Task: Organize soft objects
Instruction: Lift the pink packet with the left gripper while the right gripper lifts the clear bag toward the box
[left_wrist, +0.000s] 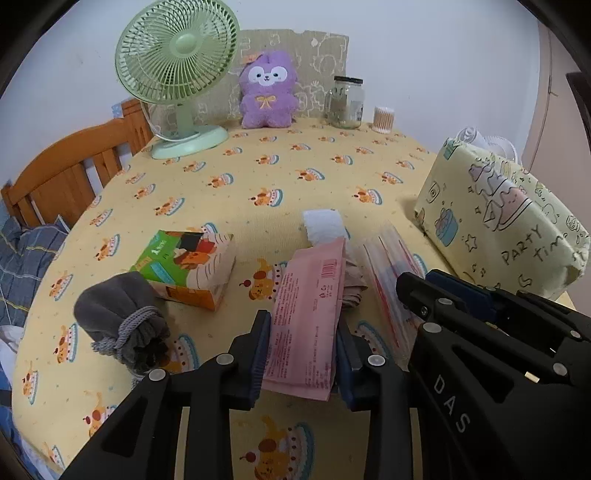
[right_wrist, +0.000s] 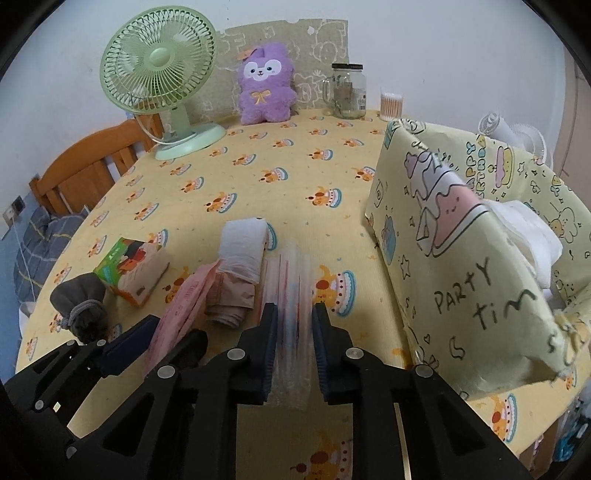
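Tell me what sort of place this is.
Probably a bedroom at home: a wooden bed frame with blue bedding beside the table, plus a purple plush toy and a desk fan on the cartoon-print tablecloth.

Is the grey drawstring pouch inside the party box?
No, the grey pouch lies on the tablecloth, beside the green tissue pack.
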